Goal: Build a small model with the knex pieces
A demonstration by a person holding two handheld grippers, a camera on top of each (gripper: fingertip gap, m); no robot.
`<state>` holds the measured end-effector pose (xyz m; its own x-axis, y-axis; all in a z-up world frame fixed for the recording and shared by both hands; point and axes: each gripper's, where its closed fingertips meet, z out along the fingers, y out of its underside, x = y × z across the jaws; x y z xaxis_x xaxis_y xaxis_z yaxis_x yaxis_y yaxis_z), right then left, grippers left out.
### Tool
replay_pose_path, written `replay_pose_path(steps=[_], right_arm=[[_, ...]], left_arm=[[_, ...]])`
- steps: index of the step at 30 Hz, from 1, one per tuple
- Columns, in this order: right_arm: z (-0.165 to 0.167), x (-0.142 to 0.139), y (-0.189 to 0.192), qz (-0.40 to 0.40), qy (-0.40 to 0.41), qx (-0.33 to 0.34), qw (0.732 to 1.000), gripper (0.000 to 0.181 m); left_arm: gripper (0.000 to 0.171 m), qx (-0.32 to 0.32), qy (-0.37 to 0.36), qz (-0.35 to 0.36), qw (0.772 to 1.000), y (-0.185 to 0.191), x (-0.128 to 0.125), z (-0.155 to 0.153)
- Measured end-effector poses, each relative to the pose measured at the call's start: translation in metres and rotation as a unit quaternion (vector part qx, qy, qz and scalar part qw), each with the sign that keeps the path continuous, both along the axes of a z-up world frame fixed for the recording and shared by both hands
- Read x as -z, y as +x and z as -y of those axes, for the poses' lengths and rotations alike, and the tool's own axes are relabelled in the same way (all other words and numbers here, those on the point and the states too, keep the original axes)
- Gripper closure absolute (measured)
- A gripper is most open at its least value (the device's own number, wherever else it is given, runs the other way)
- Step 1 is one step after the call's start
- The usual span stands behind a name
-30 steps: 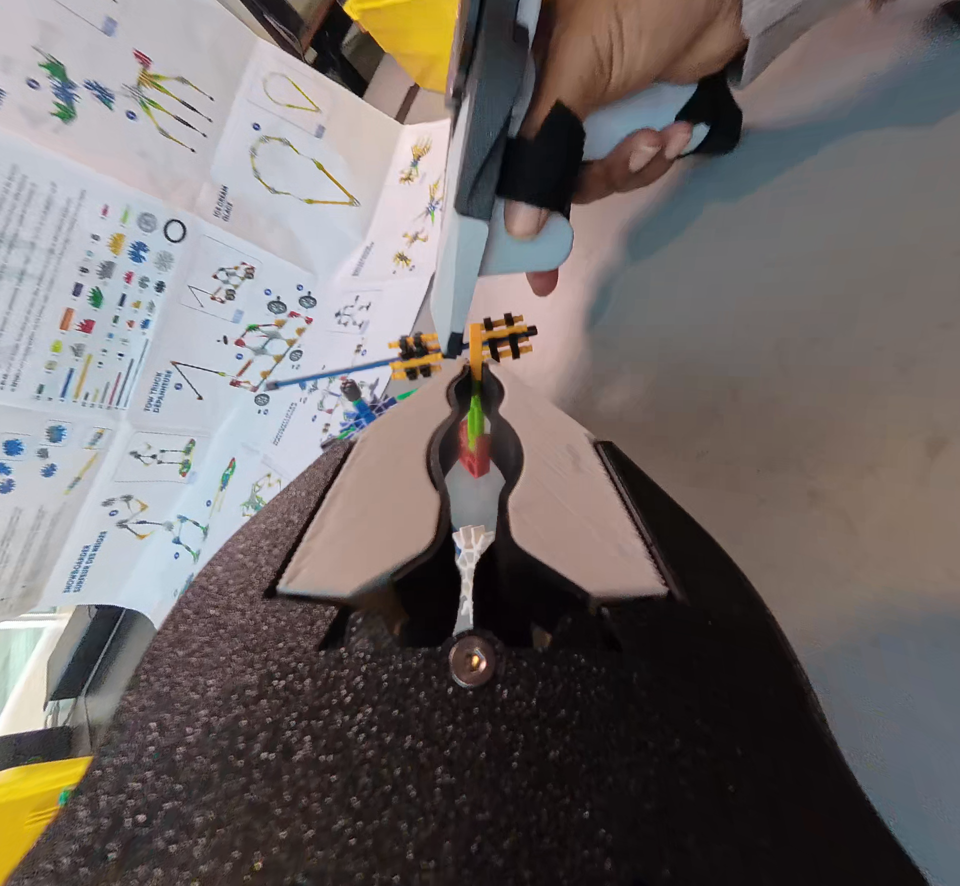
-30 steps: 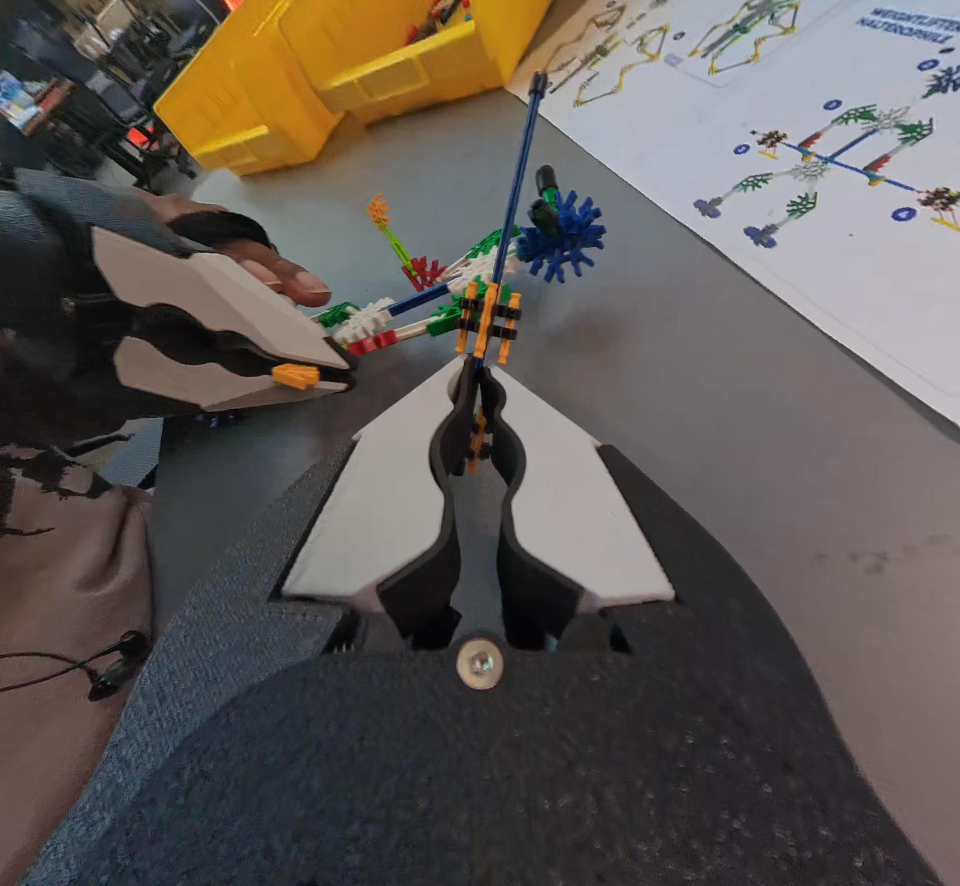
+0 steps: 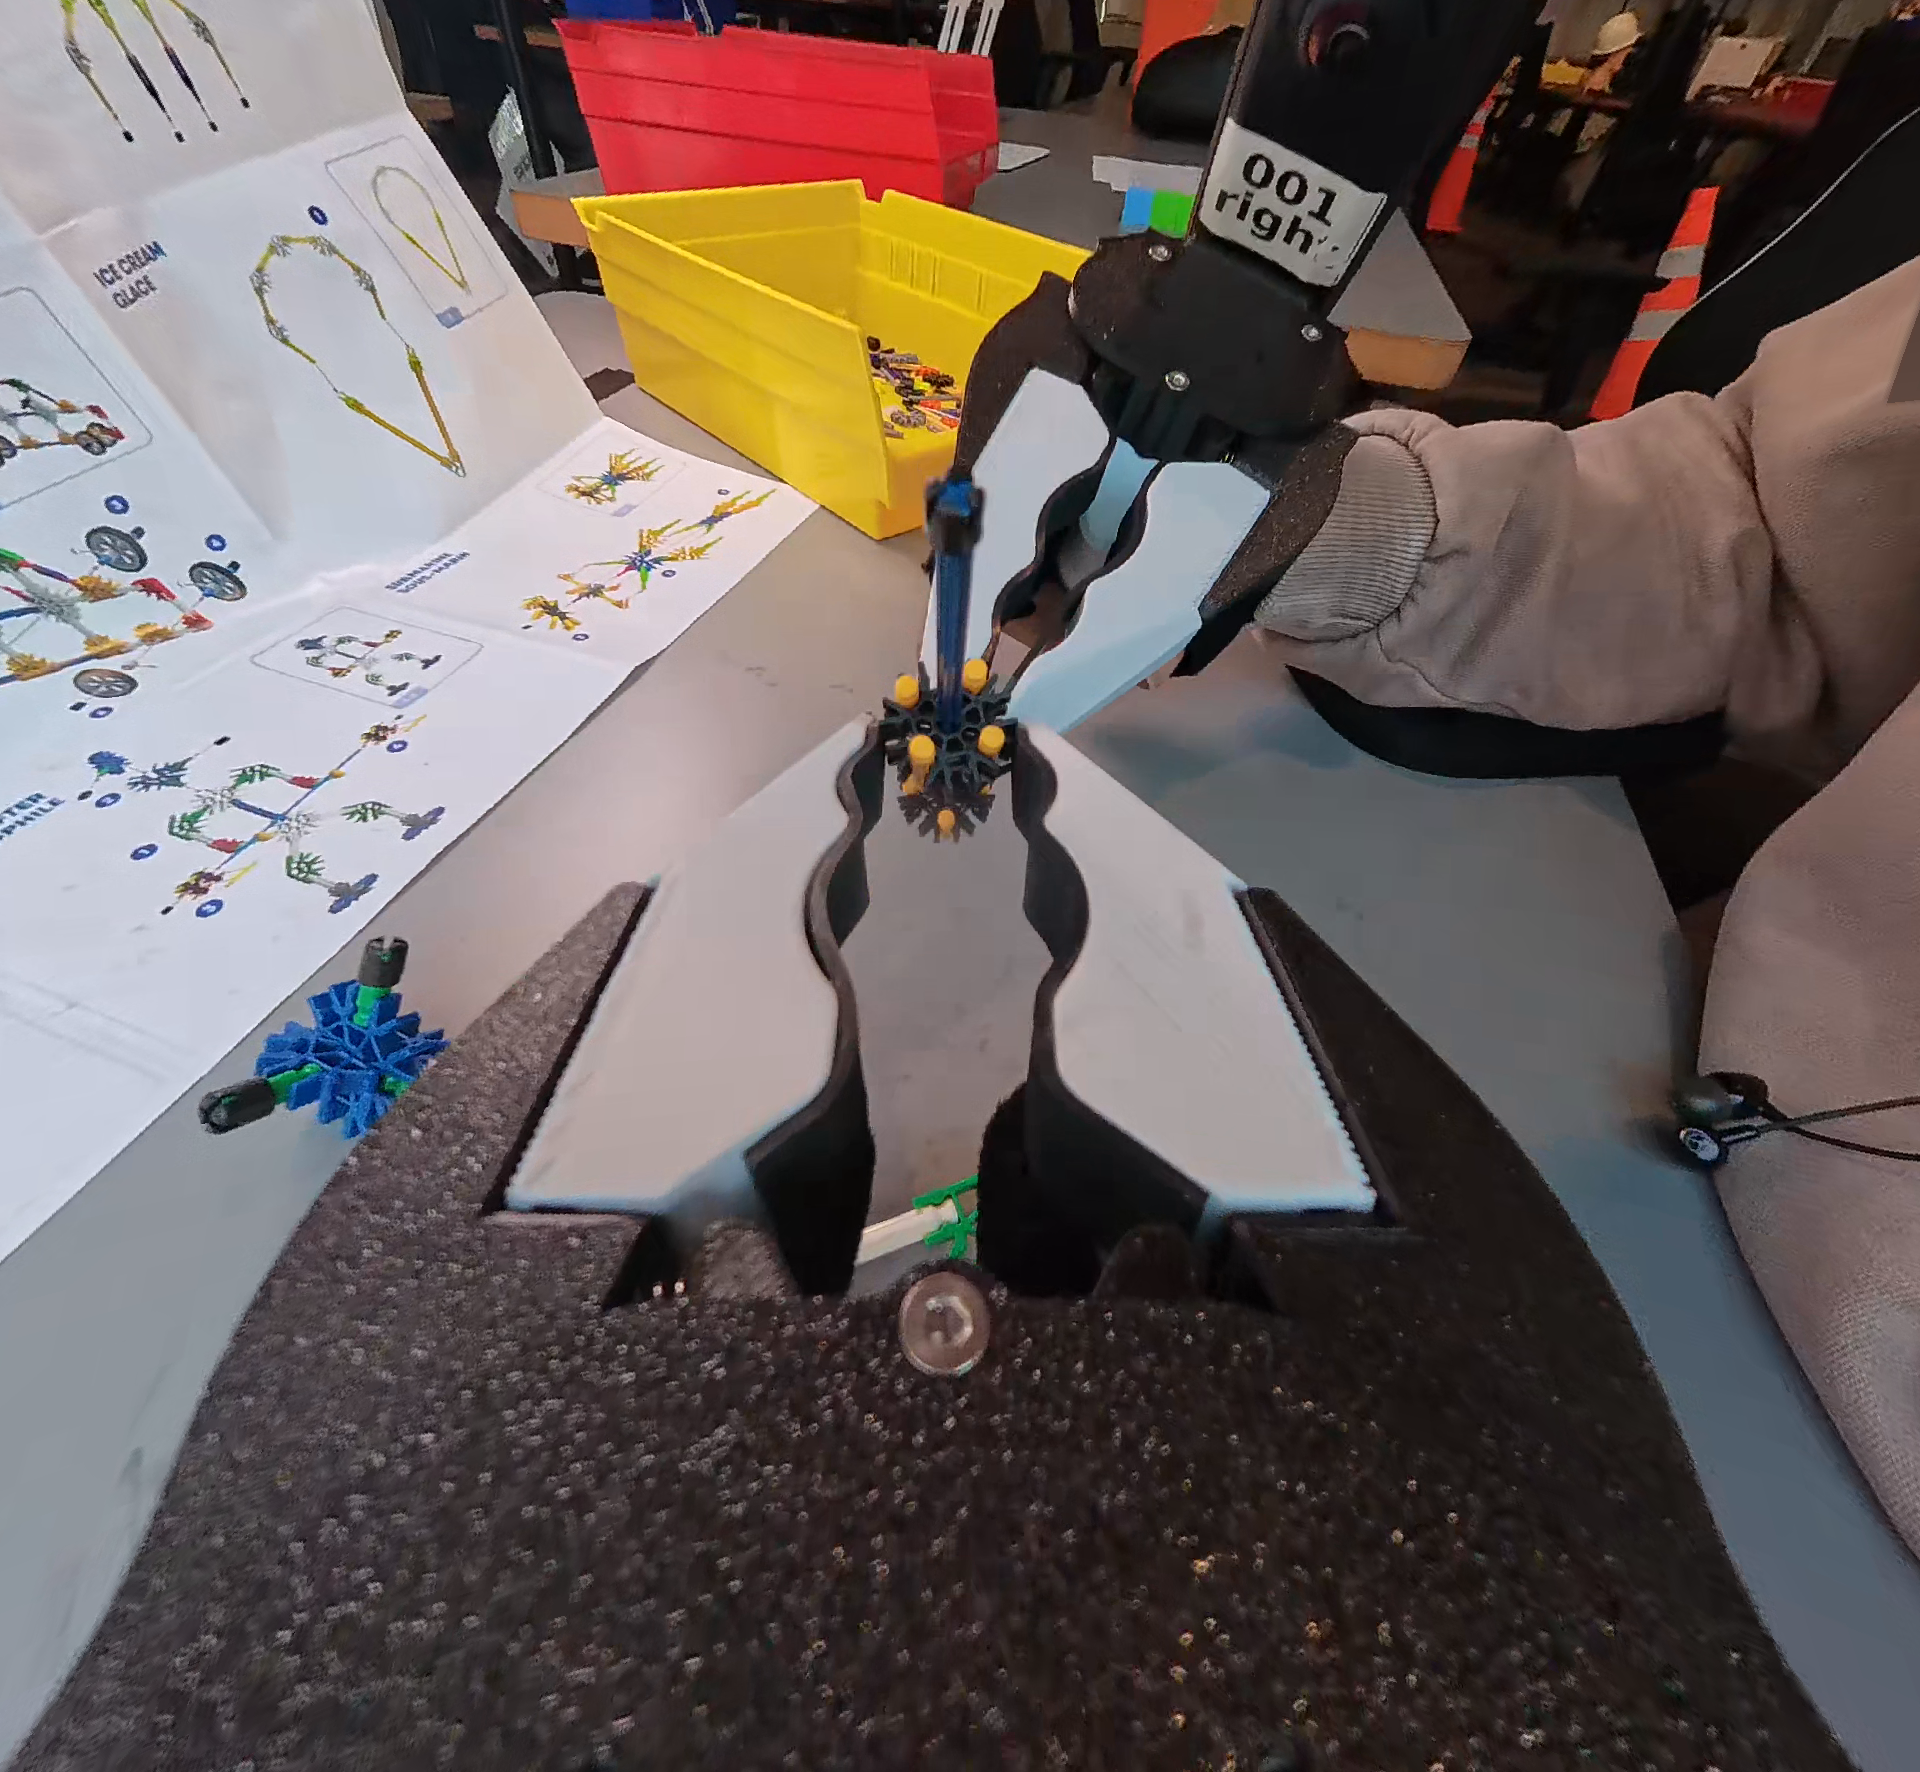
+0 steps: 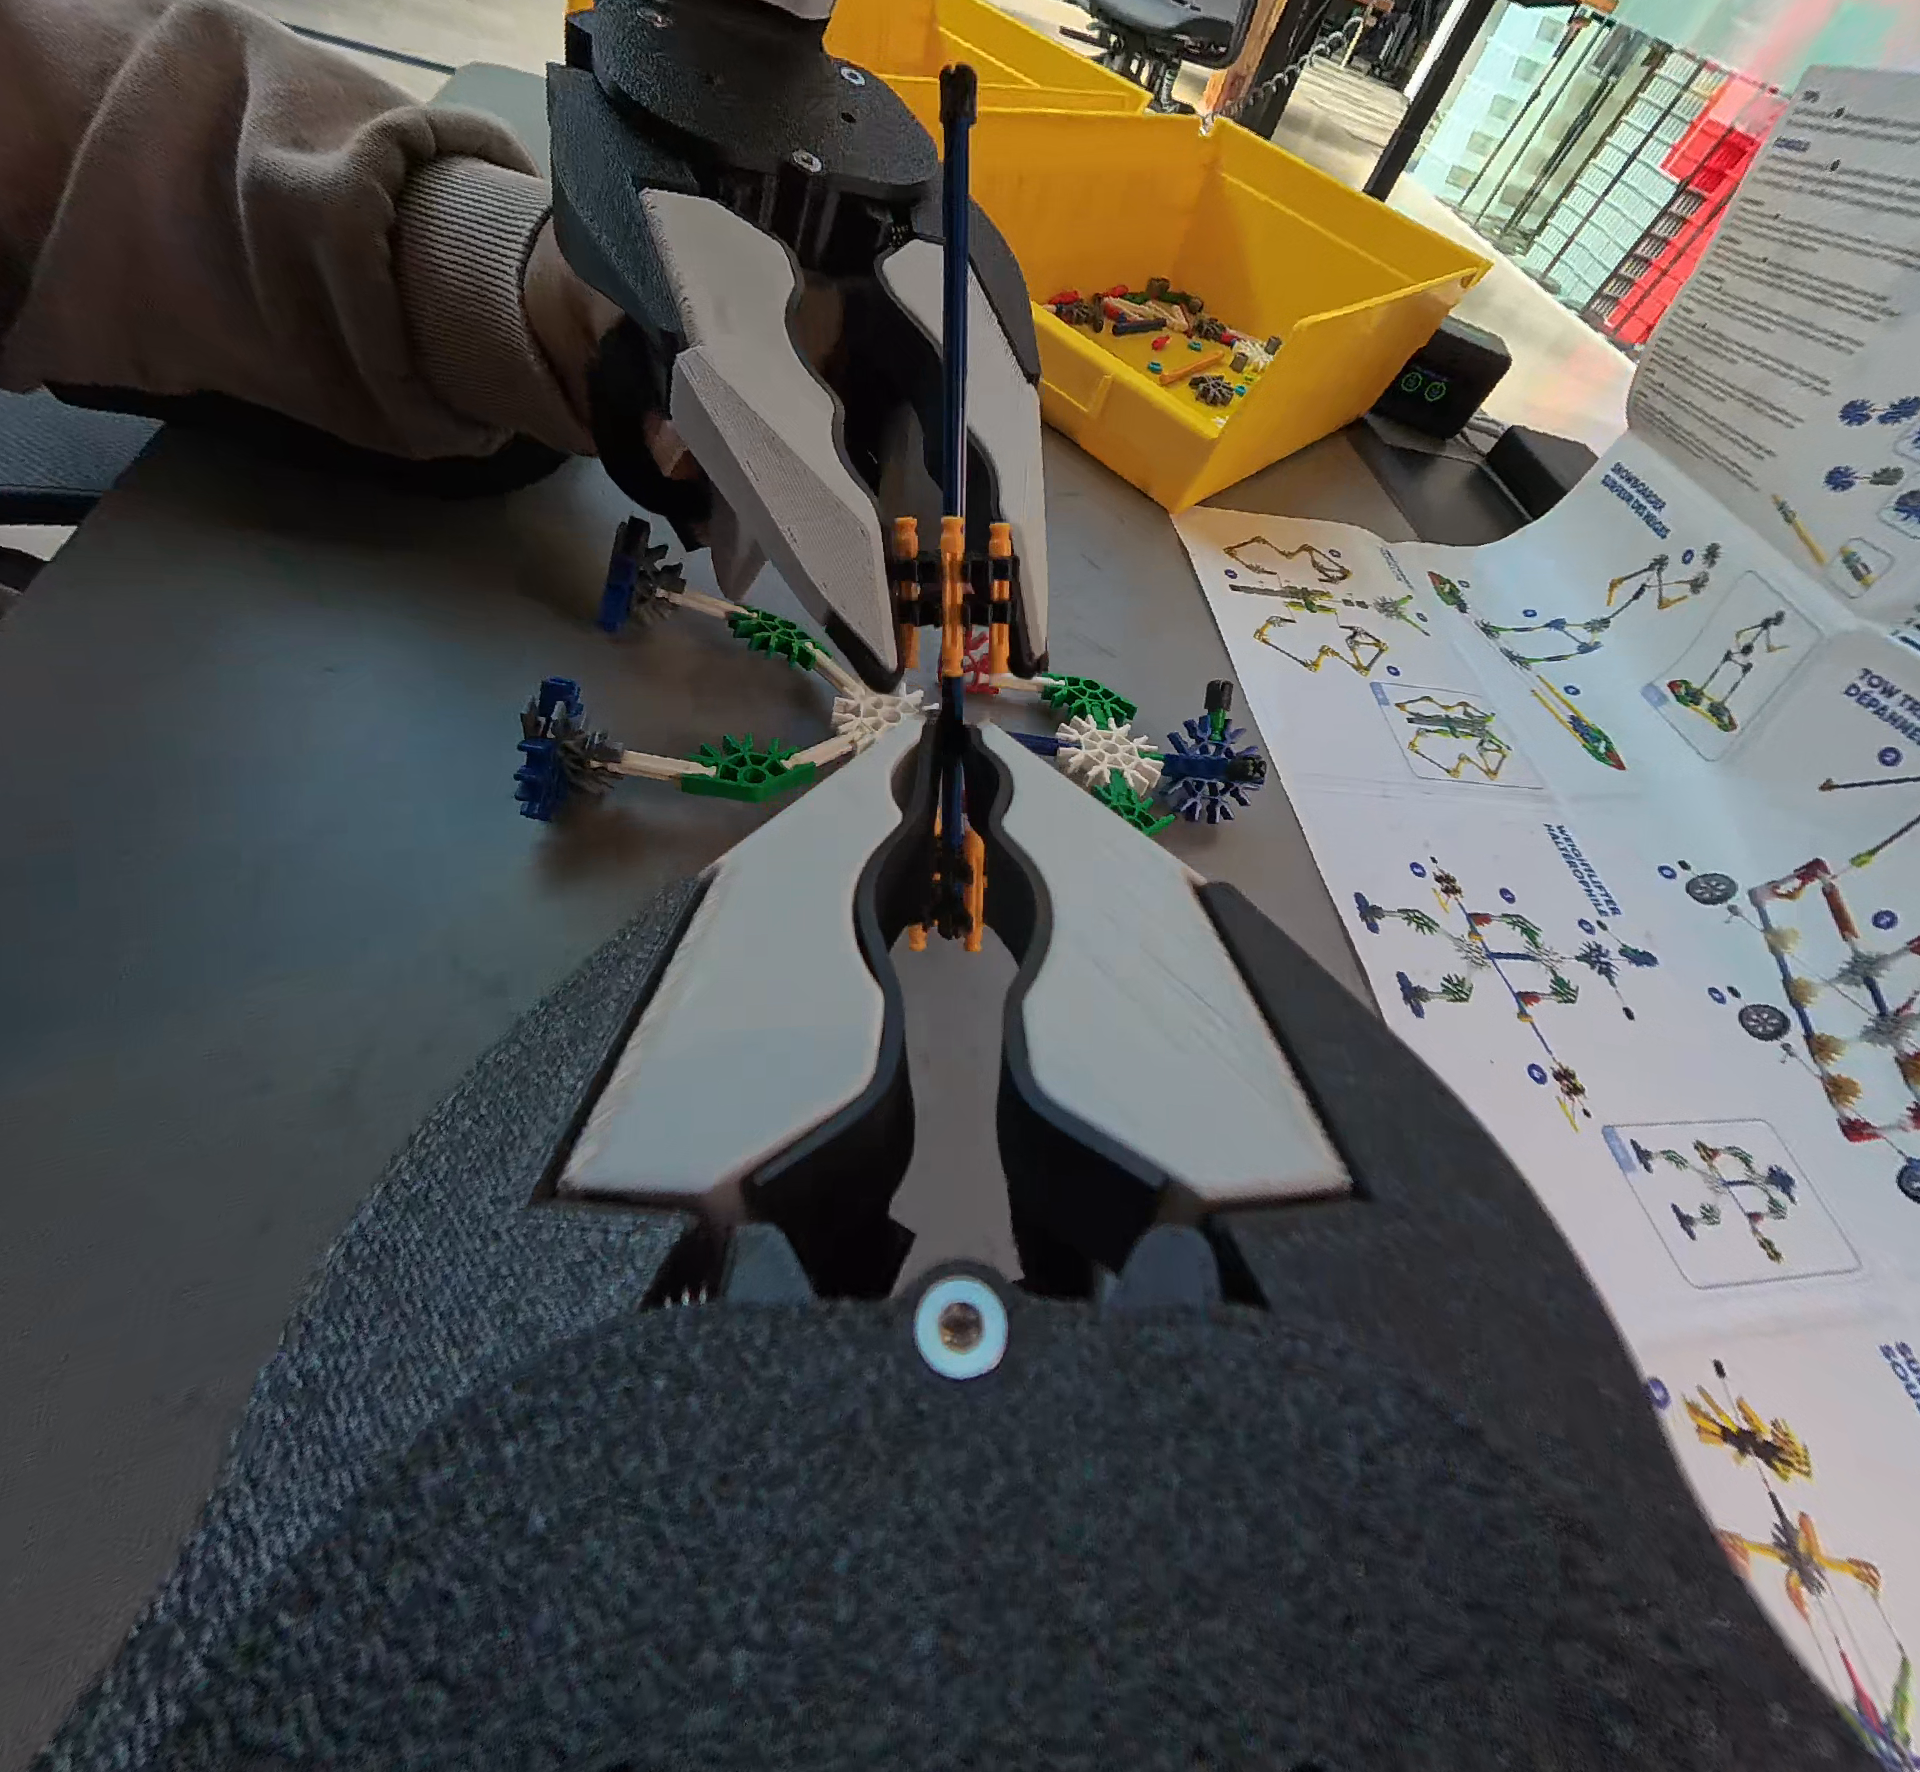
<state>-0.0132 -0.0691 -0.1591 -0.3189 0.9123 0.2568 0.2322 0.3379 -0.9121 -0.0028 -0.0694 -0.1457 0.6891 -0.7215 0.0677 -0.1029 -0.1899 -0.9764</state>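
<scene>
My right gripper (image 4: pixel 951 730) is shut on a blue rod (image 4: pixel 956 320) and holds it upright over the grey table (image 4: pixel 312 787). An orange-and-black connector cluster (image 4: pixel 951 579) sits on the rod, and a second one (image 4: pixel 951 881) lies between my right fingers. My left gripper (image 3: pixel 948 735) closes on the upper cluster (image 3: pixel 945 751) from the opposite side, a finger on each flank. Each gripper shows in the other's view, the left (image 4: pixel 951 642) and the right (image 3: pixel 1003 673). Below them lies a model of white, green and blue connectors (image 4: pixel 748 766).
A yellow bin (image 3: pixel 748 340) of loose parts stands at the back, also in the right wrist view (image 4: pixel 1195 195), with red bins (image 3: pixel 769 112) behind. A printed instruction sheet (image 3: pixel 208 579) covers one side of the table. A blue connector with green rods (image 3: pixel 348 1062) lies beside it. Earphones (image 3: pixel 1704 1114) lie near a sleeve. Both grippers' tips are close together, under 4 cm apart.
My left gripper held a small orange piece apart from the rod. It has turned to face the right gripper and now sits wider around the rod's cluster. The right gripper still holds the rod.
</scene>
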Motion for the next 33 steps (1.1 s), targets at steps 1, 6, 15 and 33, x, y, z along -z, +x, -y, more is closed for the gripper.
replay_pose_path(steps=[1, 6, 15, 33], right_arm=[[-0.002, 0.001, 0.000, 0.002, -0.003, 0.003, 1.000, 0.179], [-0.009, 0.007, 0.004, 0.018, -0.009, 0.004, 1.000, 0.179], [-0.038, 0.032, 0.019, 0.084, 0.021, 0.033, 0.996, 0.179], [0.001, 0.030, 0.002, 0.055, 0.036, -0.001, 0.998, 0.166]], left_arm=[[0.148, -0.002, 0.003, 0.007, 1.000, -0.002, -0.003, 0.000], [0.147, -0.007, -0.002, 0.006, 1.000, -0.008, -0.001, -0.002], [0.148, -0.034, -0.003, 0.011, 0.999, -0.029, -0.004, -0.008], [0.148, 0.010, -0.041, -0.001, 0.999, -0.005, 0.019, -0.004]])
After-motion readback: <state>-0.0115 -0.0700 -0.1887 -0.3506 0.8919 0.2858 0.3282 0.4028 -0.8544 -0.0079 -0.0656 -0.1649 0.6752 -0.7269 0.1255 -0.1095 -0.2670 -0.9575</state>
